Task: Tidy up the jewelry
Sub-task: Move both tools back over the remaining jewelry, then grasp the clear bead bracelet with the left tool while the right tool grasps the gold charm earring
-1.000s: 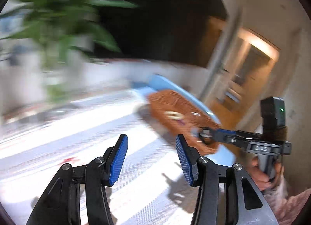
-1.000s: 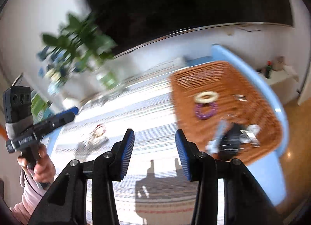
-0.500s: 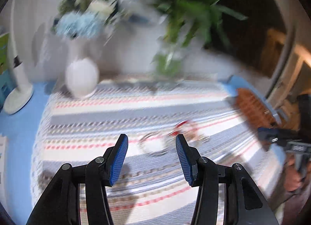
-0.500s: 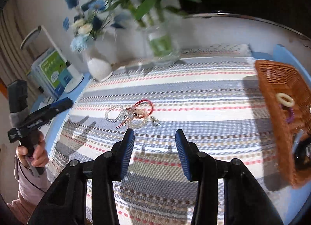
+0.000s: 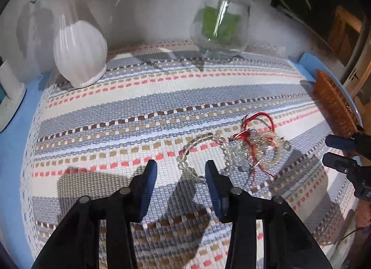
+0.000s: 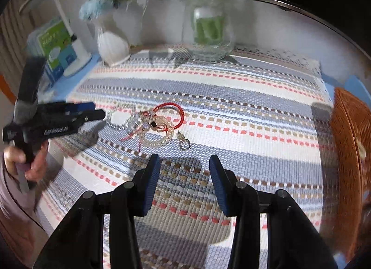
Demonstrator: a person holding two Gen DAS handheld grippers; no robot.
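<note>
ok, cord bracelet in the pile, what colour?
Red; the cord bracelet shows best in the right wrist view.

A striped mat (image 5: pixel 143 97) covers the blue worktop (image 5: pixel 16 143); far off, a white vase (image 5: pixel 78 53) and glass vase (image 5: pixel 220 30) stand against a pale wall (image 5: pixel 143 4).

Red cord bracelet (image 6: pixel 172 112), clear beads (image 5: pixel 199 140), striped mat (image 5: pixel 139 97).

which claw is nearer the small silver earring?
Right. The right claw hovers open just short of the silver earring; the left claw sits beyond the bracelet tangle.
</note>
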